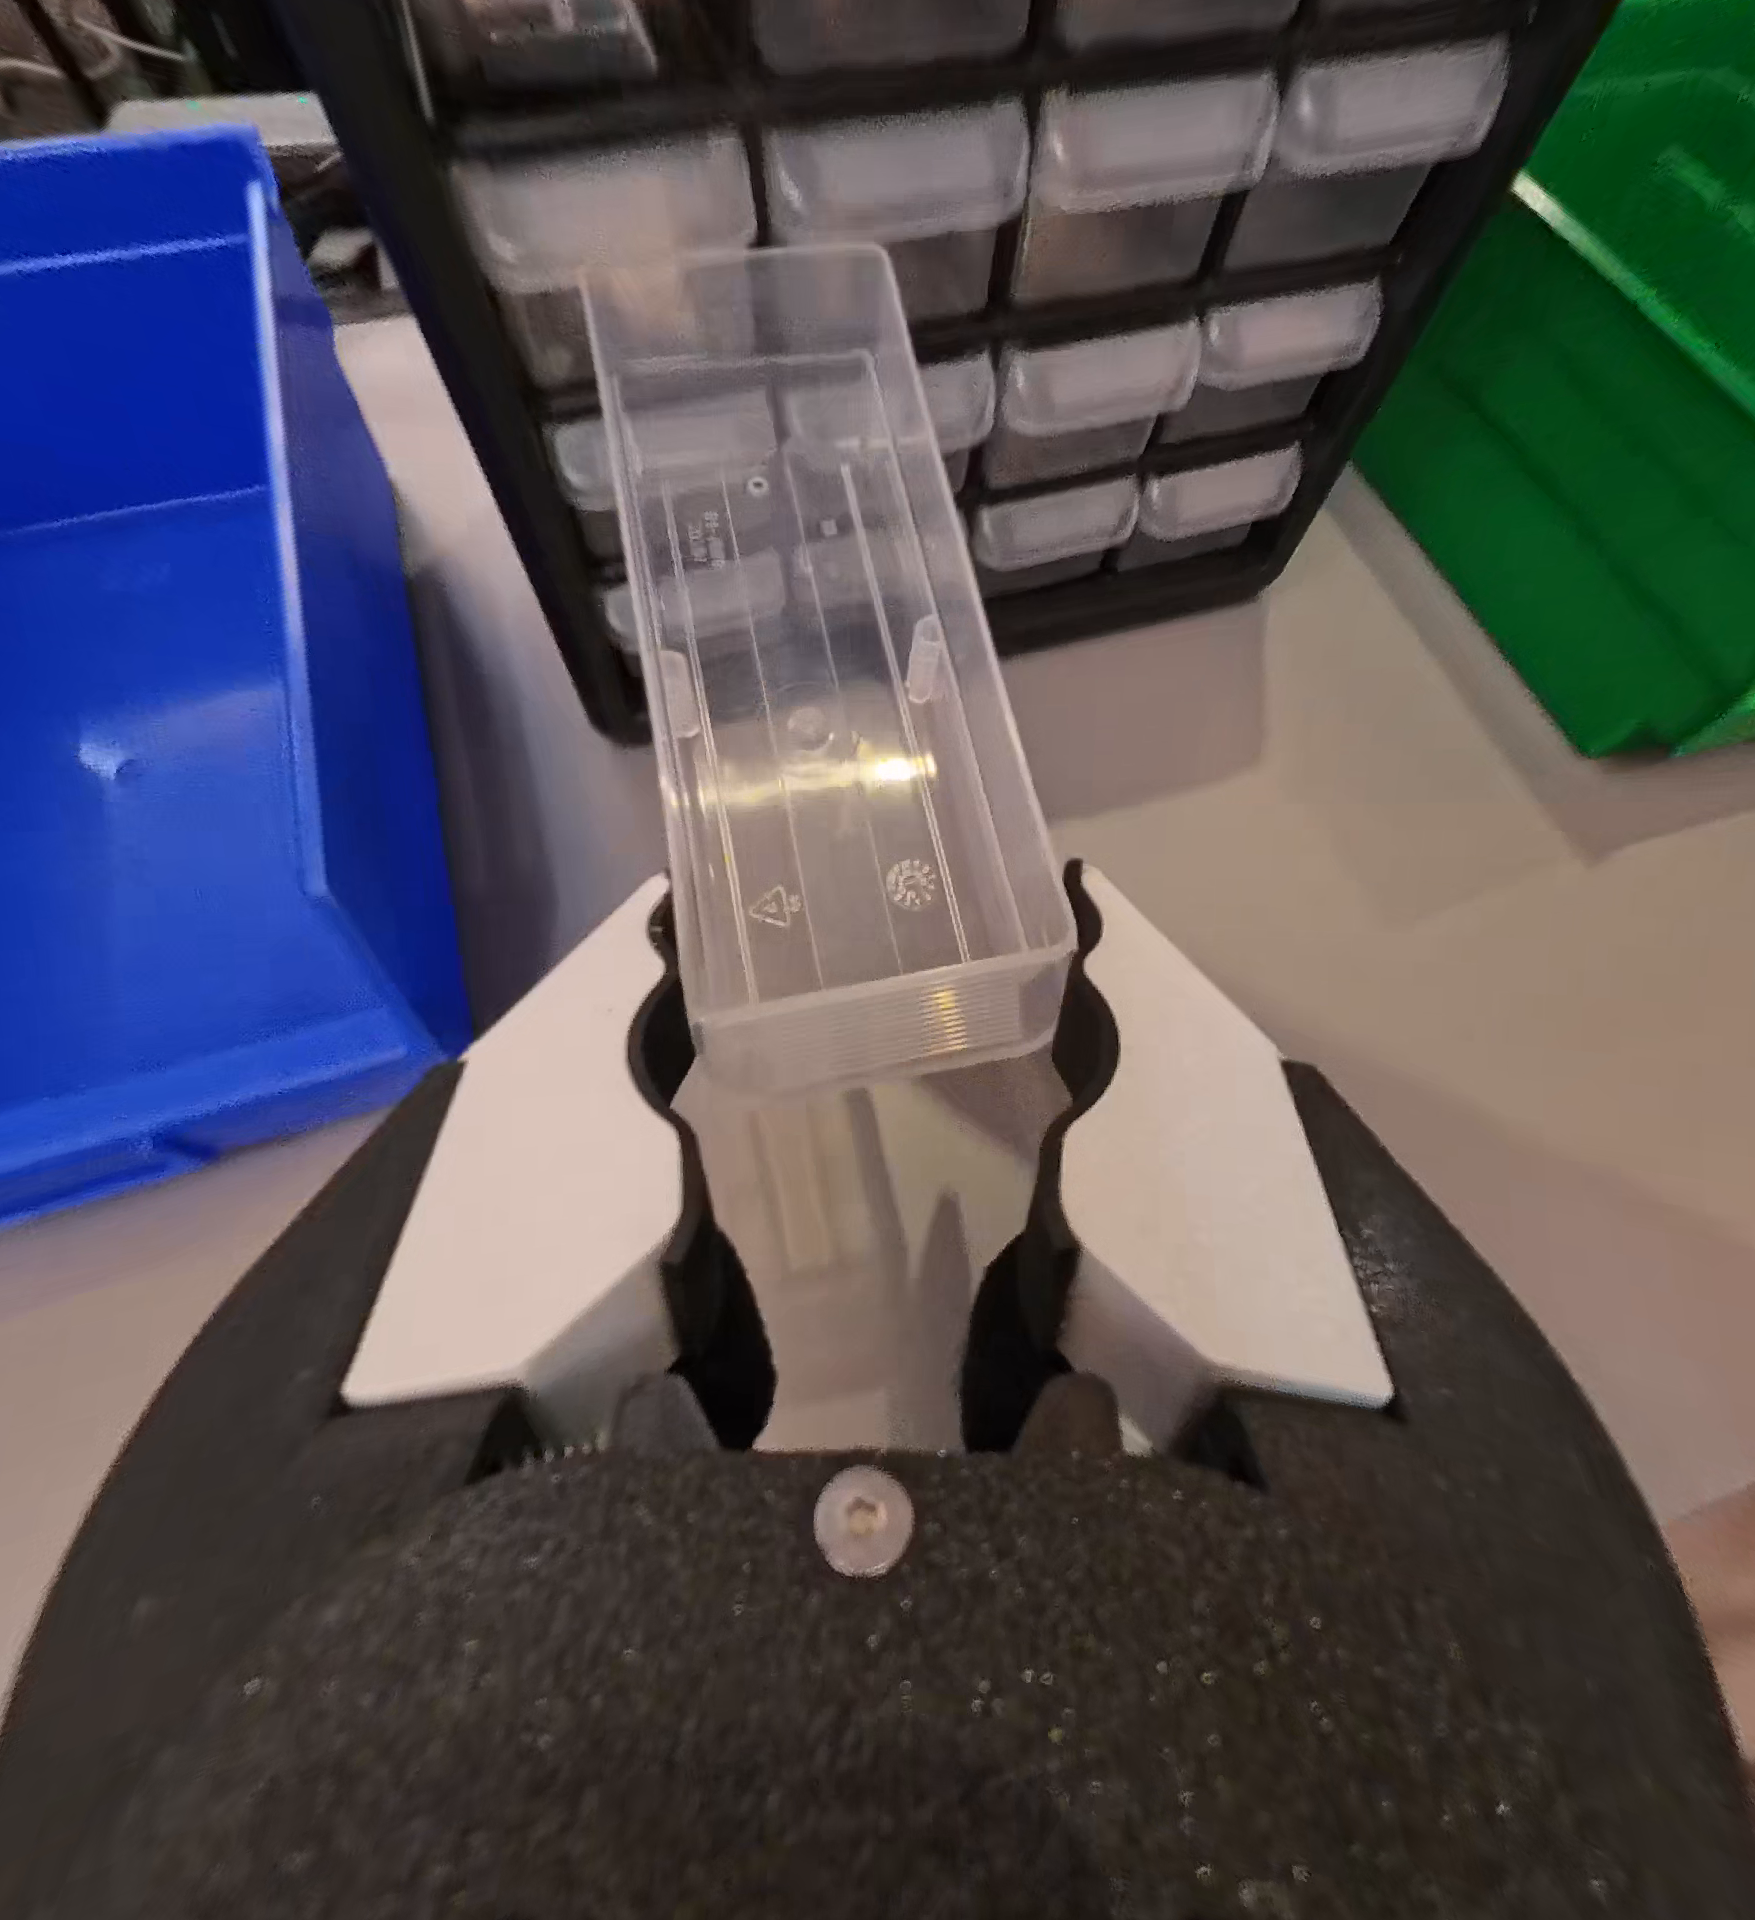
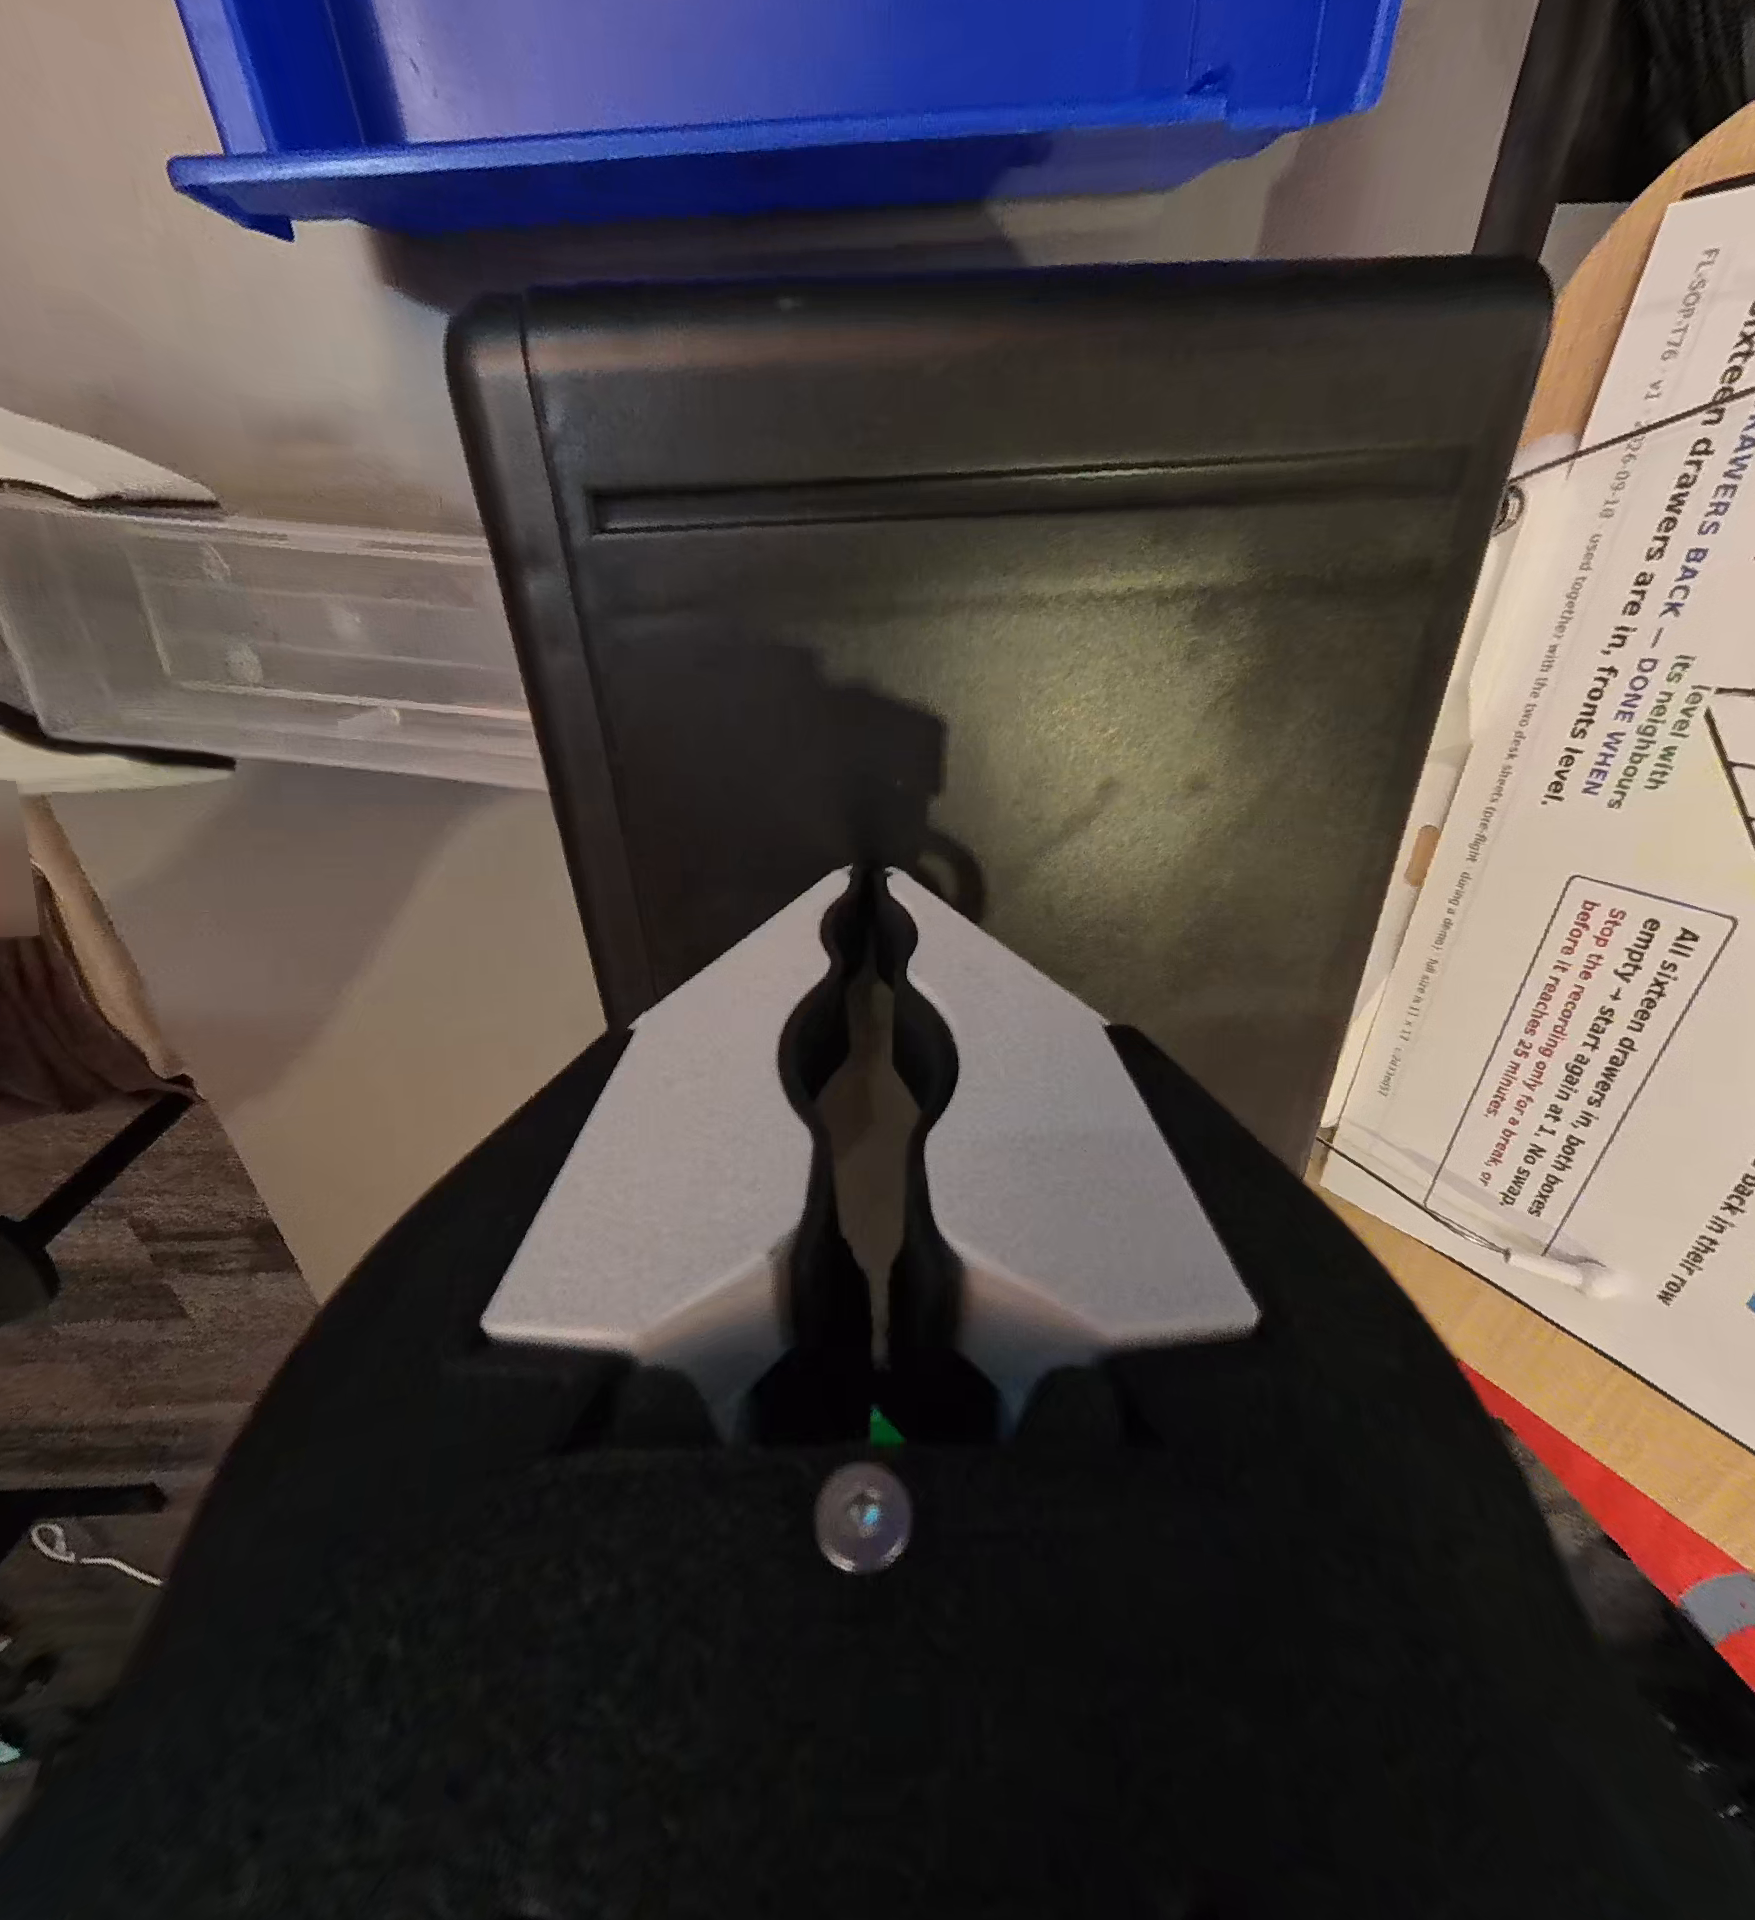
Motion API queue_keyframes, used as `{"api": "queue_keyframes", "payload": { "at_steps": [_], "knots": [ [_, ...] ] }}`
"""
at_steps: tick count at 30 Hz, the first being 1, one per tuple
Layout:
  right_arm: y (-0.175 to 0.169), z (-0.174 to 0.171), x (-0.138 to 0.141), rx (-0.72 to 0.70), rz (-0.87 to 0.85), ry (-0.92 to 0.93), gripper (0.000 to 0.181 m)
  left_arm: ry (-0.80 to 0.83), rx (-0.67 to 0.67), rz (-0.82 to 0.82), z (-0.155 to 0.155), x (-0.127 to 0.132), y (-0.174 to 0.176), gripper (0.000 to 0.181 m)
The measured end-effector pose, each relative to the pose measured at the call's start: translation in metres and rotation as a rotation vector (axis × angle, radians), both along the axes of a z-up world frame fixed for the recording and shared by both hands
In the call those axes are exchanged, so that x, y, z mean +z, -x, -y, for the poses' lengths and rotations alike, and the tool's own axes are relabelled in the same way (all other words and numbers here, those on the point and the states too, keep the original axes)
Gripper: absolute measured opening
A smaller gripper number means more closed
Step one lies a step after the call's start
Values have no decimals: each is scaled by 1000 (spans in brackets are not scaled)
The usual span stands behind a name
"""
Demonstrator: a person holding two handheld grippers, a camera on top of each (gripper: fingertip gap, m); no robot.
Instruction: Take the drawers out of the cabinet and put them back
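Tabletop, pale grey, fills the middle of the left wrist view. On it, at the upper centre of the frame, stands a black cabinet with a grid of small frosted drawers seated in its slots. A blue bin sits at the left edge and a green bin at the upper right, each beside the cabinet.

Rising from the lower centre, the left gripper clamps the near end of a clear, empty drawer between its black wavy pads. This drawer is outside the cabinet, held above the table, and its far end points at the left columns of the grid, a little short of the cabinet face.

In the right wrist view, the cabinet's plain black top panel fills the centre. The right gripper reaches over it from the bottom of the frame, its two tips pressed together with nothing between them. The blue bin lies across the top edge. At the left, the clear drawer appears side on, one end beside the cabinet. A printed sheet lies on a wooden surface at the right.
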State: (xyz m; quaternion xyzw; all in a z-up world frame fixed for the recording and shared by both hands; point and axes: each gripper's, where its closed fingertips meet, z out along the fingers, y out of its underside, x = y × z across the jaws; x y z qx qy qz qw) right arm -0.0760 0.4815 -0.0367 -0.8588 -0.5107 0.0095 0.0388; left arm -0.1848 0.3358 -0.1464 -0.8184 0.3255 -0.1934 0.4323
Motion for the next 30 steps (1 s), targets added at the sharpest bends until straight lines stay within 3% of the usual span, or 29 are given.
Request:
{"api": "queue_keyframes", "payload": {
  "at_steps": [4, 30],
  "knots": [
    [0, 0, 0, -22, -16, -13, 0, -2, -17, -14, -11, 28, -2, 69],
    [0, 0, 0, -30, 62, -58, 0, 90, 23, -58, -26, 57, 2, 68]
  ]
}}
